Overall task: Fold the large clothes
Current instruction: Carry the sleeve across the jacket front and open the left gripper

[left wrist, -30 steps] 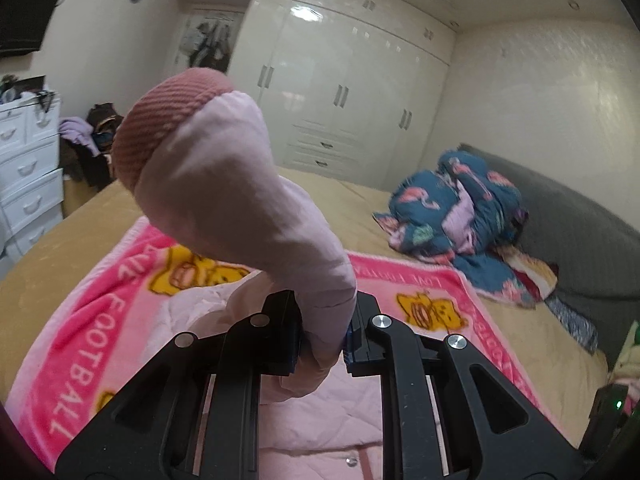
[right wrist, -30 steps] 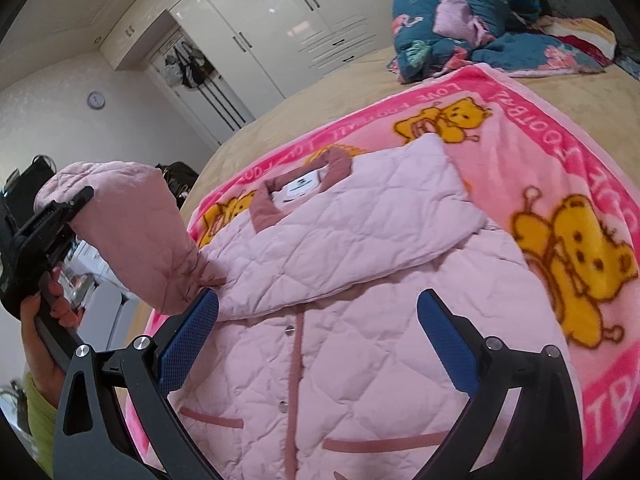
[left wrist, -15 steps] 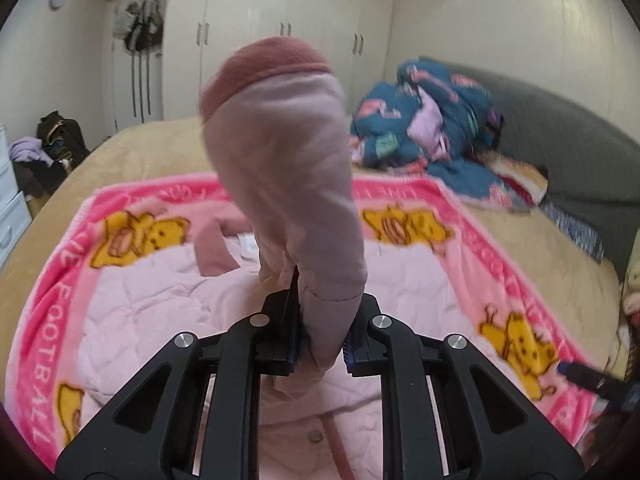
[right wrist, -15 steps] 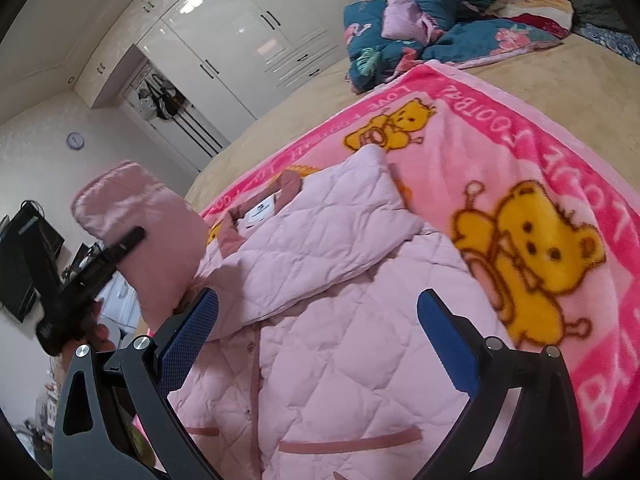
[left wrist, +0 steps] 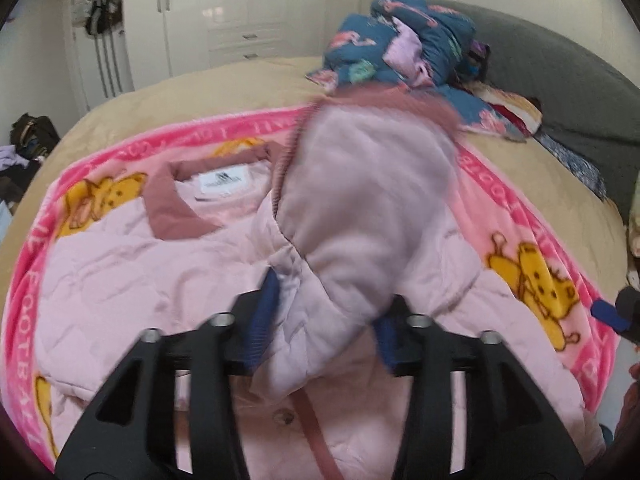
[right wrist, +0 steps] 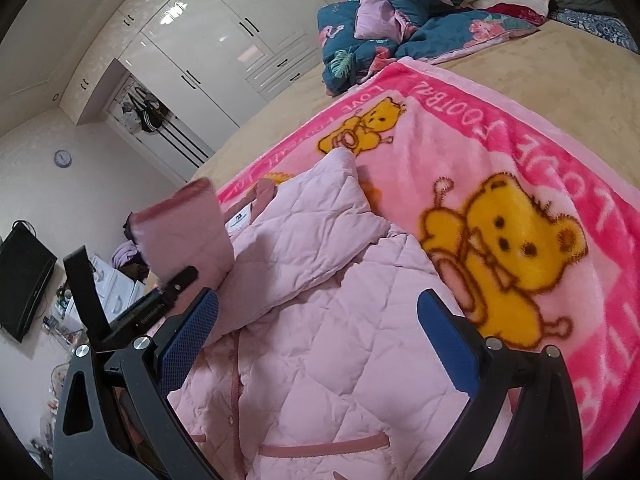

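Bedspread, pink blanket [right wrist: 500, 152]: our left gripper [left wrist: 326, 320], clamped a moment ago, is opening, releasing the sleeve [left wrist: 360, 216] across the jacket [right wrist: 328, 340]; our right gripper [right wrist: 316, 332] hovers spread, empty.

1. A pink blanket [right wrist: 500, 152] with yellow bears lies spread on a tan bedspread [right wrist: 532, 68].
2. A crumpled blue floral quilt [left wrist: 404, 52] sits near the grey headboard [left wrist: 560, 80].
3. White wardrobes [right wrist: 224, 52] line the far wall.
4. A round clock [right wrist: 63, 158] hangs there.
5. A dark screen [right wrist: 24, 280], possibly a television, is mounted left.
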`<action>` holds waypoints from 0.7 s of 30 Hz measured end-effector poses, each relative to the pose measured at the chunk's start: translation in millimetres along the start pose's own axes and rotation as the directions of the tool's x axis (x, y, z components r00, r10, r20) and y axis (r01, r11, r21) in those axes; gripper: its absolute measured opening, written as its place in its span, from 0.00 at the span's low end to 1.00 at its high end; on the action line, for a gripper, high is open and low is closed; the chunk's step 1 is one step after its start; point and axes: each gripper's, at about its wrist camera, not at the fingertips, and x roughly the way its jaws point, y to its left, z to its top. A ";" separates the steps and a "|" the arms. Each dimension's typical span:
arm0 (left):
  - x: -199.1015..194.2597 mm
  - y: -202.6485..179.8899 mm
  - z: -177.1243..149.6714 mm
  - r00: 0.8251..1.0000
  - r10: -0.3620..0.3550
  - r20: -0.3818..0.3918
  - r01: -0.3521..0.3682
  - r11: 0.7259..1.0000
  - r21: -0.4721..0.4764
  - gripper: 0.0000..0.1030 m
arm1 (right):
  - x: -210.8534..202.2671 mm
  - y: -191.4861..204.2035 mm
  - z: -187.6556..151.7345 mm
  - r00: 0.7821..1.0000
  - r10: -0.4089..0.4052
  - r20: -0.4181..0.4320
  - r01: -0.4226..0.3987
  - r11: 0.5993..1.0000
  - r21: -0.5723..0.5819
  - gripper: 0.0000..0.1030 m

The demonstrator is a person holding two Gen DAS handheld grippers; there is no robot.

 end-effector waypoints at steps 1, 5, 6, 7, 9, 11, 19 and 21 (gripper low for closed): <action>1.8 -2.4 -1.4 1.000 -0.006 -0.009 0.006 1.000 0.005 0.50 | 0.4 -0.1 -0.2 1.000 -0.001 -0.001 0.001 1.000 0.000 0.96; 5.5 -17.1 -12.2 0.998 -0.029 -0.064 0.033 0.998 0.061 0.70 | 2.6 -1.5 0.0 1.000 -0.008 -0.004 0.008 1.000 0.004 0.96; 4.8 -20.2 -14.5 0.996 -0.040 -0.074 0.045 0.997 0.066 0.77 | 3.3 -2.4 0.3 1.000 -0.009 -0.005 0.009 1.000 0.006 0.96; 3.1 -23.1 -17.6 0.995 -0.051 -0.085 0.058 0.995 0.077 0.80 | 4.3 -3.2 0.2 1.000 -0.011 -0.005 0.011 1.000 0.009 0.96; -1.5 -26.6 -24.5 0.994 -0.062 -0.092 0.070 0.993 0.094 0.90 | 7.0 -4.4 -0.5 1.000 -0.012 -0.009 0.012 1.000 0.014 0.96; -6.8 -24.6 -29.7 0.992 -0.085 -0.098 0.093 0.992 0.081 0.90 | 10.2 -4.0 -1.5 1.000 -0.012 -0.015 0.012 1.000 0.015 0.96; -42.6 23.0 -32.1 0.997 -0.047 -0.067 0.045 0.998 -0.032 0.91 | 34.6 12.3 -12.2 0.998 0.005 -0.069 -0.006 1.000 -0.012 0.96; -51.5 41.8 -32.1 0.998 -0.011 -0.056 0.008 0.998 -0.065 0.91 | 44.8 21.0 -17.2 0.996 0.017 -0.091 -0.019 1.000 -0.024 0.96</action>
